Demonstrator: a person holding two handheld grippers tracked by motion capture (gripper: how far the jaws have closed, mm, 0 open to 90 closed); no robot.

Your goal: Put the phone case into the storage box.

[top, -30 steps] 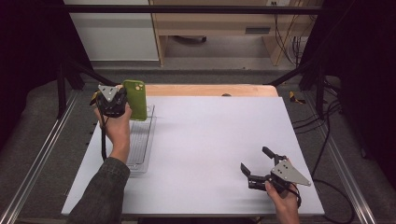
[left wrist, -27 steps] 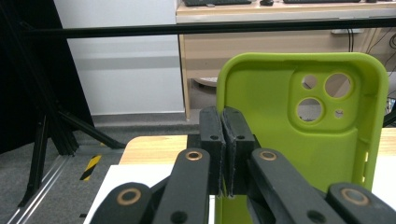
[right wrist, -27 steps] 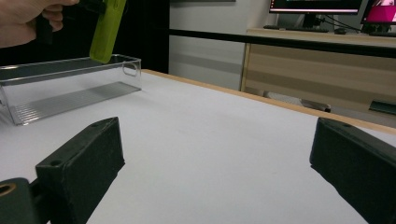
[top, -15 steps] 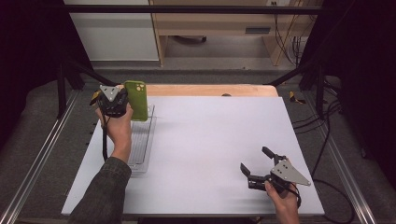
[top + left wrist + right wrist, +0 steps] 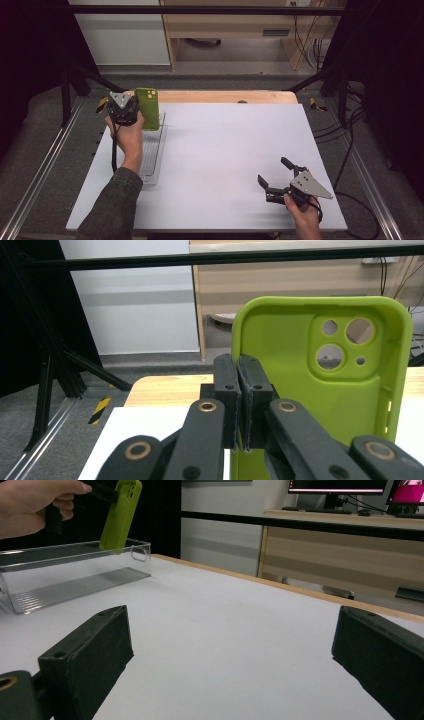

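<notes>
Upright above the far end of a clear plastic tray, a green phone case is held by the left gripper, whose jaws are clamped together on the case's side wall. In the left gripper view the case is seen from its hollow inner side, with the camera cut-outs at the top and the two black pads pinched flat against one thin edge. That edge grip is judged to be the reason the case hangs vertically: a soft shell is most easily seized by its rim, and a vertical hold lets the lower end be aimed between the tray's walls. From the right gripper view, the case's lower end is seen at or just inside the rim of the tray; whether it touches the ribbed floor cannot be told. The right gripper is kept low over the white table top, well apart from the tray, with its jaws spread wide and nothing between them, presumably parked clear so that the placement is left to the other hand. The work in hand is judged to be the setting of the case into the tray.
</notes>
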